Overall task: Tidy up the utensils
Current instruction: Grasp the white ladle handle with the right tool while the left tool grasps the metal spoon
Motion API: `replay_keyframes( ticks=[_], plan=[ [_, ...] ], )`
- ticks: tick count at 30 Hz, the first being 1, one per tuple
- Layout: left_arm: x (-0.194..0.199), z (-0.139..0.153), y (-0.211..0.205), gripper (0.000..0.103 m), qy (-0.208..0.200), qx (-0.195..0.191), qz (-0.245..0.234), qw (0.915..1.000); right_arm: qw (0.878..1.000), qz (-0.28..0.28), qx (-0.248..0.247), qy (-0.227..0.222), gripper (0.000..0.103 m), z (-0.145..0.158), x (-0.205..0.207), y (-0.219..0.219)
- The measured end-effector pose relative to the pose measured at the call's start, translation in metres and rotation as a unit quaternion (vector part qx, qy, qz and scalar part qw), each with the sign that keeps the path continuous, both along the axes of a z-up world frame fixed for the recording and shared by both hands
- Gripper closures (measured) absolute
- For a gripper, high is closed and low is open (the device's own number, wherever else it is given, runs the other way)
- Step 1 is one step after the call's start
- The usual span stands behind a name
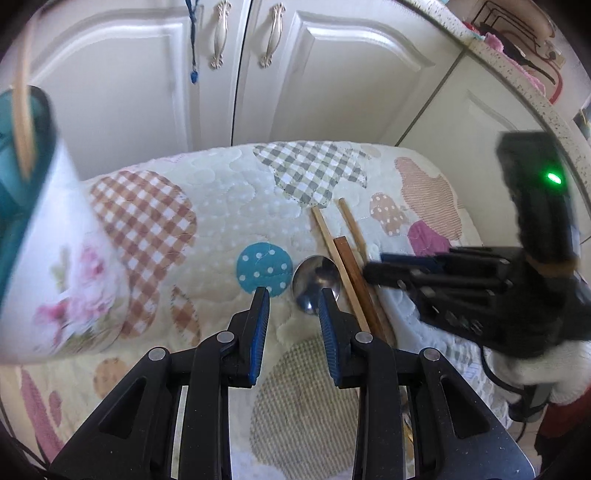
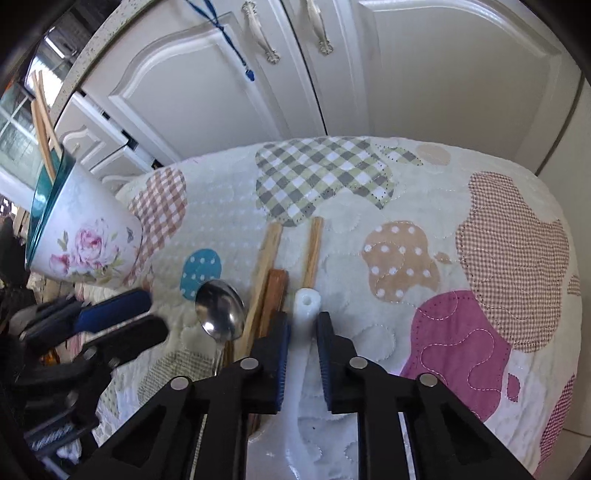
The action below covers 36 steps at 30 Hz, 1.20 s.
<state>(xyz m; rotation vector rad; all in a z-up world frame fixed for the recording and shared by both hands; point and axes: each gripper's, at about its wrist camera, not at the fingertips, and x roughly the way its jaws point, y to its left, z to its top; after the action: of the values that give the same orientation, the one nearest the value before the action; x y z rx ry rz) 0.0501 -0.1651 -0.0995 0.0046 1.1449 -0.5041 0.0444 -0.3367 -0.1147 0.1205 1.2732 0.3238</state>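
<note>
On the patchwork quilt [image 2: 406,192] lie a metal spoon [image 2: 221,310], two pale chopsticks [image 2: 313,251], a brown stick [image 2: 275,291] and a white plastic utensil [image 2: 304,321]. My right gripper [image 2: 303,332] points down with its blue pads shut on the white utensil's handle. In the left wrist view that gripper [image 1: 373,273] comes in from the right over the brown stick [image 1: 354,273]. My left gripper [image 1: 293,295] is open just above the spoon [image 1: 314,277], holding nothing. A floral cup [image 2: 88,229] with chopsticks [image 2: 44,122] in it stands at the left, large and blurred [image 1: 55,258] in the left wrist view.
White cabinet doors [image 1: 147,92] with ornate handles [image 1: 219,33] rise behind the quilt's far edge, and a blue cord [image 1: 194,44] hangs on them. A speckled countertop edge [image 1: 535,85] curves at the upper right. A white-gloved hand [image 1: 554,373] holds the right gripper.
</note>
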Motion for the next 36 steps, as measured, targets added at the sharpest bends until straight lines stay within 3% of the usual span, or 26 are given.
replay_keyframes(
  ticks=[4, 10, 11, 14, 18, 26, 31, 36],
  plan=[
    [0.010, -0.011, -0.009, 0.069, 0.010, -0.013, -0.020, 0.9997, 1.000, 0.013, -0.018, 0.003, 0.089, 0.002, -0.013, -0.012],
    [0.021, -0.022, -0.021, 0.069, 0.013, -0.014, -0.040, 0.9990, 1.000, 0.007, -0.022, 0.009, 0.089, 0.009, -0.027, -0.036],
    [0.022, -0.022, -0.023, 0.071, 0.011, -0.014, -0.043, 0.9989, 1.000, 0.007, -0.022, 0.009, 0.089, 0.009, -0.027, -0.037],
    [0.024, -0.023, -0.026, 0.090, 0.011, -0.012, -0.049, 0.9987, 1.000, 0.006, -0.022, 0.012, 0.089, 0.008, -0.029, -0.039],
    [0.019, -0.021, -0.022, 0.097, 0.008, -0.019, -0.054, 0.9983, 1.000, 0.009, -0.022, 0.015, 0.090, 0.006, -0.031, -0.037],
    [0.006, -0.014, -0.007, 0.100, 0.007, -0.017, -0.054, 0.9984, 1.000, -0.019, -0.012, 0.011, 0.086, 0.002, -0.017, -0.041],
    [0.000, -0.014, -0.001, 0.100, 0.014, -0.017, -0.050, 0.9985, 0.999, -0.044, 0.024, 0.013, 0.086, 0.000, -0.012, -0.051],
    [0.001, -0.018, -0.005, 0.094, 0.027, -0.008, -0.060, 0.9978, 1.000, -0.030, 0.008, 0.006, 0.086, 0.000, -0.014, -0.045]
  ],
)
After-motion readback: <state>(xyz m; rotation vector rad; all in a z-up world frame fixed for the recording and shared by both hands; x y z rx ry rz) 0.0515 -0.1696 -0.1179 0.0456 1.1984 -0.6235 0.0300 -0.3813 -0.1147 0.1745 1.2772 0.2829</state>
